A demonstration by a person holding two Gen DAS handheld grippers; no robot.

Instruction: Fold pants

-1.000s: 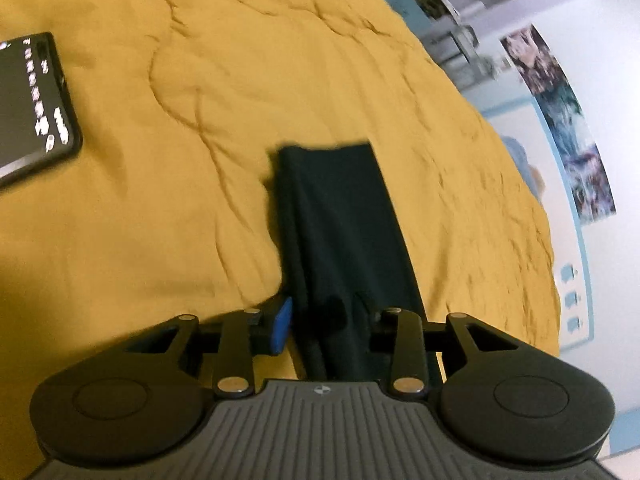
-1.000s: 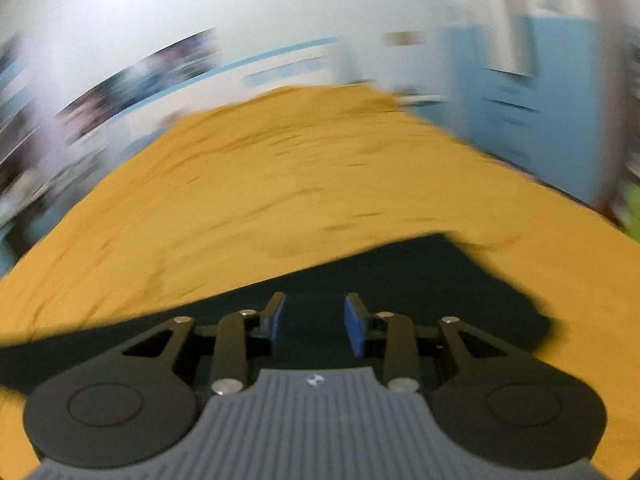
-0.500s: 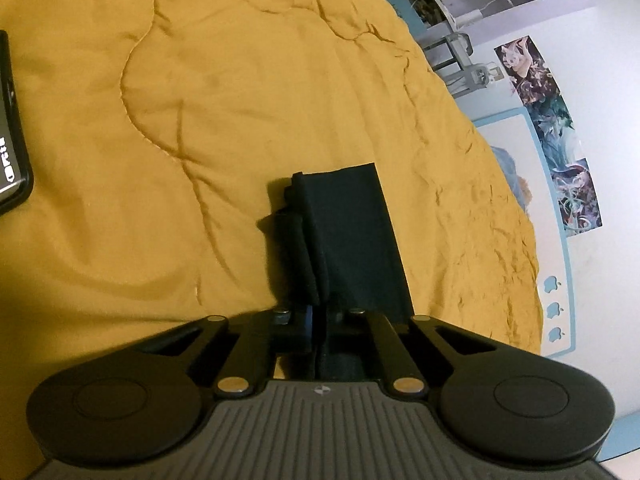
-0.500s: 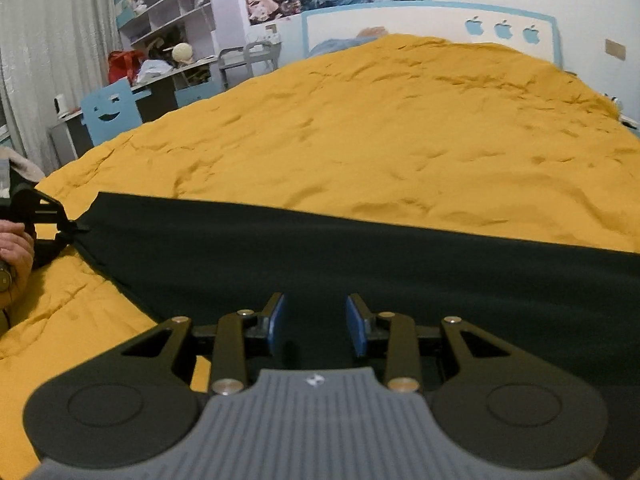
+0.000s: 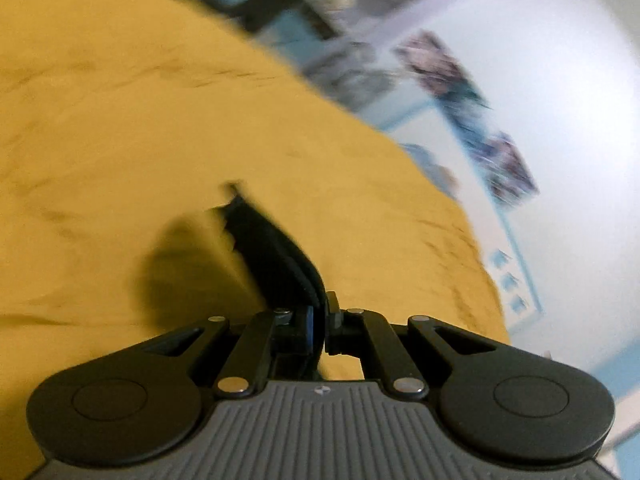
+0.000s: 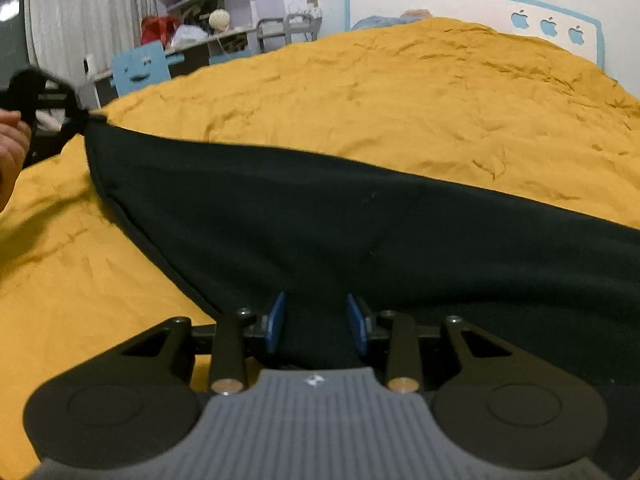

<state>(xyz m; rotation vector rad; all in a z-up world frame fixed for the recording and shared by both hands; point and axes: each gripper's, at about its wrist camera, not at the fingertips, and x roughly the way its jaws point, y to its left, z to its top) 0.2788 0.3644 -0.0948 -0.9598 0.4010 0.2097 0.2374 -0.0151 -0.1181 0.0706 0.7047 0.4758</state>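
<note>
Dark pants point(image 6: 360, 224) lie across the yellow quilt, one end lifted at the left. My left gripper point(image 5: 319, 320) is shut on that end of the pants point(image 5: 276, 256), which hangs as a narrow dark strip above the quilt; the view is blurred. In the right wrist view the left gripper point(image 6: 78, 120) shows at the far left, pinching the pants' corner. My right gripper point(image 6: 316, 320) is open, its blue pads either side of the dark cloth at the near edge of the pants.
The yellow quilt point(image 6: 400, 92) covers the whole bed. A white and blue headboard point(image 6: 480, 12) stands at the far end. Shelves and a blue chair point(image 6: 138, 70) stand at the left beyond the bed. A hand point(image 6: 10, 152) holds the left gripper.
My left gripper has shut on the pants' end and lifted it off the quilt, swinging fast. The right gripper stays open over the pants, now closer to the cloth.
</note>
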